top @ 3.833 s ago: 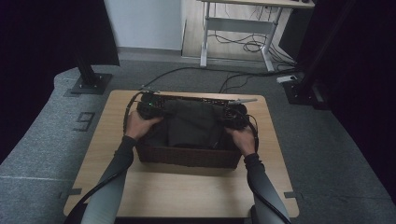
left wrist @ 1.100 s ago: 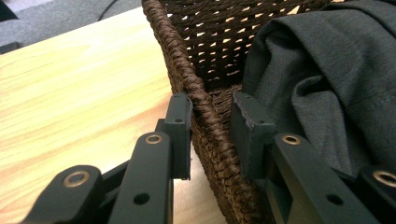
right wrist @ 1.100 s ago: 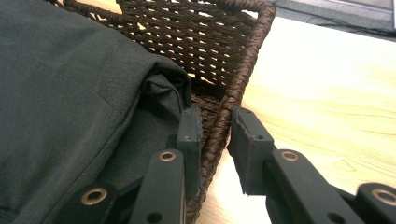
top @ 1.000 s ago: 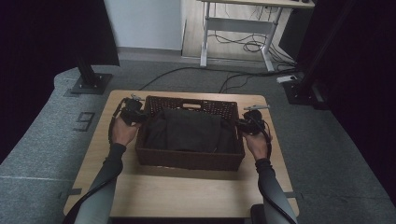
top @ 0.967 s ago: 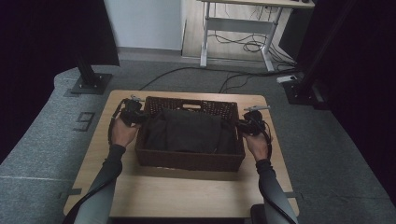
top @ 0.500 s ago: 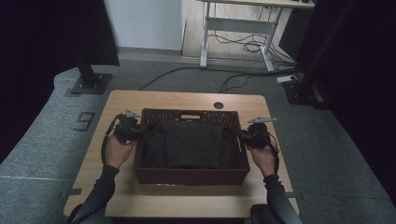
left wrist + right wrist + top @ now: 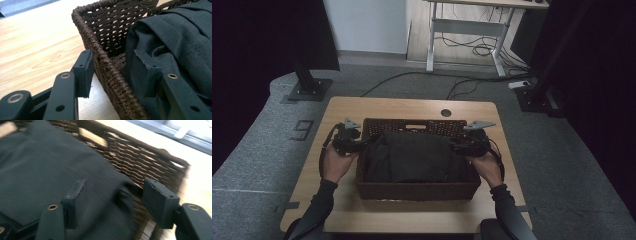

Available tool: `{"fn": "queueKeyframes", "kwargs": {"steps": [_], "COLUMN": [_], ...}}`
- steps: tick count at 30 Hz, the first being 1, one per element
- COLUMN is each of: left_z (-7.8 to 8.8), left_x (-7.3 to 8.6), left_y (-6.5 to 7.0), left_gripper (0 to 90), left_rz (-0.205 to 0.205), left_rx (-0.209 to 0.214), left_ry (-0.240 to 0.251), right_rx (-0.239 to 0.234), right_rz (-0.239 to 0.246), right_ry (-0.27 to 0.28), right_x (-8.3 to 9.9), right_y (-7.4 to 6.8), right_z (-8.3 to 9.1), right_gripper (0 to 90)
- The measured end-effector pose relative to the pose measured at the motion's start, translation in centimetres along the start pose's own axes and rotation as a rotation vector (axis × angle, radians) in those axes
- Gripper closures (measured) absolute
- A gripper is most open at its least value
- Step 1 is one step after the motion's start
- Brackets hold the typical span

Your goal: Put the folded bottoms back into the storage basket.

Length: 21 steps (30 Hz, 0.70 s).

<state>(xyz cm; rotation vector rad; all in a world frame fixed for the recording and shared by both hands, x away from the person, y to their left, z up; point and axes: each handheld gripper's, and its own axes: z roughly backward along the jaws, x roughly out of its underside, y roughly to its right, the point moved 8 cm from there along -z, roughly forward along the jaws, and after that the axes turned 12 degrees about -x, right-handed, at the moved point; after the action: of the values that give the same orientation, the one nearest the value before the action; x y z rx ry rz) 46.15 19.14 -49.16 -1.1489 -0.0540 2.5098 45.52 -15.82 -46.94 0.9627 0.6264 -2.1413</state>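
Observation:
A dark brown wicker basket [image 7: 417, 191] stands mid-table with a folded dark cloth [image 7: 412, 157] lying in it. My left gripper [image 7: 359, 145] is at its left wall. In the left gripper view my left gripper [image 7: 113, 53] straddles the basket's rim [image 7: 100, 53], one jaw outside and one against the cloth [image 7: 180, 32]. Those jaws have just been opening and no longer clamp the rim. My right gripper [image 7: 459, 146] is at the right wall. In the blurred right gripper view my right gripper [image 7: 115, 182] has also just been opening, above the cloth [image 7: 37, 162] and the wall [image 7: 140, 157].
The wooden table [image 7: 402, 107] has a round cable hole [image 7: 446, 113] behind the basket. Bare strips of tabletop lie left, right and in front of the basket. Beyond the table are a black stand base [image 7: 307, 87], floor cables [image 7: 477, 50] and a desk frame [image 7: 462, 27].
The basket has slid toward the near edge of the table, and both hands came back with it. Since half a second ago it has stayed put and the right hand has shifted slightly.

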Motion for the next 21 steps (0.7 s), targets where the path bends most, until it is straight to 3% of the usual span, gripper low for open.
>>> {"fn": "queueKeyframes", "kwargs": {"steps": [1, 2, 11, 14, 17, 21], "left_z": [0.1, 0.1, -0.3, -0.7, -0.9, -1.1], "left_x": [0.0, 0.0, 0.3, 0.7, 0.8, 1.0], "left_y": [0.0, -0.1, -0.1, 0.2, 0.3, 0.3], "left_gripper": [51.8, 51.7, 52.4, 52.7, 52.6, 52.7], "left_rz": [-0.004, -0.009, -0.017, -0.031, -0.036, -0.034], "left_rx": [0.001, 0.003, 0.018, 0.025, 0.021, 0.022], "left_ry": [0.002, 0.003, -0.003, -0.013, -0.017, -0.017], "right_rx": [0.0, -0.046, -0.12, -0.151, -0.179, -0.22], "right_rz": [0.0, 0.01, 0.052, 0.094, 0.121, 0.158], "right_ry": [0.0, -0.002, 0.007, -0.014, -0.028, -0.054], "right_x": [0.0, -0.7, -3.2, -4.1, -4.5, -5.1], "right_y": [0.0, -0.9, -3.4, -4.8, -5.5, -6.9], "right_z": [0.0, -1.3, -5.4, -7.8, -9.3, -13.0], "right_gripper": [35.6, 34.8, 42.9, 51.8, 51.5, 50.3]}}
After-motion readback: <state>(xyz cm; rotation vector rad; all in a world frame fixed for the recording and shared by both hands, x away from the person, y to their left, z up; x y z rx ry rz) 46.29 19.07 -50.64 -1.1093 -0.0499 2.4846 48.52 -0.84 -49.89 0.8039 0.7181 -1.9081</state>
